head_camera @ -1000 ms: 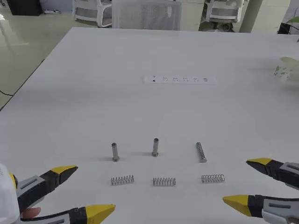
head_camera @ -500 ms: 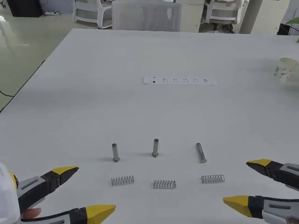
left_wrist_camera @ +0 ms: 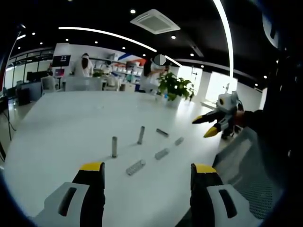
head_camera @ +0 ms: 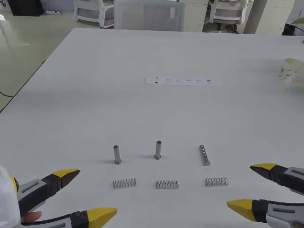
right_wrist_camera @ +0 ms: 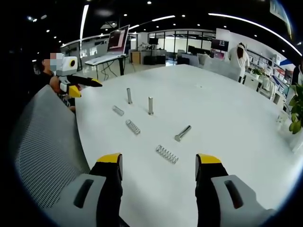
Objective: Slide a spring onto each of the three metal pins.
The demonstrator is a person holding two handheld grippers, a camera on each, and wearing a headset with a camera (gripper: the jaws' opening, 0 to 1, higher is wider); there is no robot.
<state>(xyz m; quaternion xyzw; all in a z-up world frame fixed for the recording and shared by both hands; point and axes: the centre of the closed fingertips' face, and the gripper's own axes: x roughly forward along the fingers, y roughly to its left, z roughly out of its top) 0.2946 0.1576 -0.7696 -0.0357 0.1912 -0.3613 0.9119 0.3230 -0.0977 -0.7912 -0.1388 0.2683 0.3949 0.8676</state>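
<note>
Three metal pins sit on the white table: the left pin and the middle pin stand upright, and the right pin lies on its side. In front of each lies a spring: left spring, middle spring, right spring. My left gripper is open at the near left, apart from the springs. My right gripper is open at the near right, just right of the right spring. The left gripper view shows the pins and the left spring. The right gripper view shows the lying pin and the right spring.
A white power strip lies flat at the table's middle, beyond the pins. A small pale cup stands at the far right edge. Chairs line the far side of the table. People stand in the room behind.
</note>
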